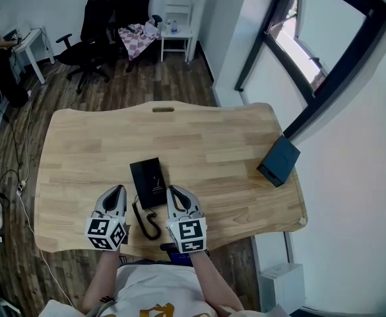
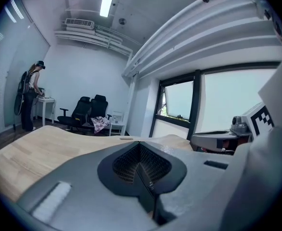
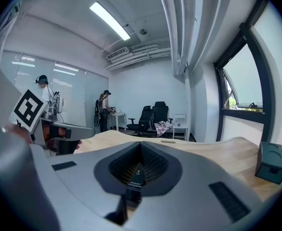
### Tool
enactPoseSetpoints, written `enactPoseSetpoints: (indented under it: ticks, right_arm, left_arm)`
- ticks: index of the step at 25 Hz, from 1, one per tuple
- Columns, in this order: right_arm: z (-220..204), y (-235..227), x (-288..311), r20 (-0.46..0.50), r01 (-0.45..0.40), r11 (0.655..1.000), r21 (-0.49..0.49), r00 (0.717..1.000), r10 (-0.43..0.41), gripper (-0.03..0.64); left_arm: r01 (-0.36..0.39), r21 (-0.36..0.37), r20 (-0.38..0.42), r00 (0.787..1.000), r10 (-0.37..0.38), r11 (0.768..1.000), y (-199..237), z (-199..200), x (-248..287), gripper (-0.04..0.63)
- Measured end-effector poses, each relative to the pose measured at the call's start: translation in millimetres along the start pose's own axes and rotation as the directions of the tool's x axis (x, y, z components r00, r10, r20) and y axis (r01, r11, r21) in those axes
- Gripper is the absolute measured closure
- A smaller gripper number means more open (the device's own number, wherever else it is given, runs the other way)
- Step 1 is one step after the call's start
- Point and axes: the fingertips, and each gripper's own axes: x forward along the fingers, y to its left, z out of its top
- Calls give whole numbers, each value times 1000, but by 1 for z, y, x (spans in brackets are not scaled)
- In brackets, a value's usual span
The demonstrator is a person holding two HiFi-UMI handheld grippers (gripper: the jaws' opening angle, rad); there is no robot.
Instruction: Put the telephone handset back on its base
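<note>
The telephone (image 1: pixel 148 182) lay on the table (image 1: pixel 232 137) near the person's edge, as one flat black block. Its coiled cord (image 1: pixel 146 222) ran from it toward that edge. From above I could not separate the handset from the base, so I could not tell if the handset was already in its place.

The left gripper (image 1: pixel 117 191) stood just left of the telephone and the right gripper (image 1: pixel 173 191) just right of it, both apart from it. Both pairs of jaws were closed together with nothing between them. As neither held anything, I judged that the work was either not yet begun or already done. If the handset was off the base, then grasping, lifting and placing it were all still to do.

A dark box (image 1: pixel 278 160) sat well apart at the table's right edge.

As for writing, the telephone carried small white print in its middle, too small to read. A small label with white lines showed low in the right gripper view, also unreadable. No brand could be read.
</note>
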Motion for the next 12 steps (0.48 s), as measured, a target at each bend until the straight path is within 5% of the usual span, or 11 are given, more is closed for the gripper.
enactPoseSetpoints:
  ticks: [12]
  right_arm:
    - [3, 3, -6, -7, -12, 1000, -21, 1000, 12, 612]
  left_arm:
    - [-6, -34, 6, 1000, 6, 999, 2, -2, -3, 592]
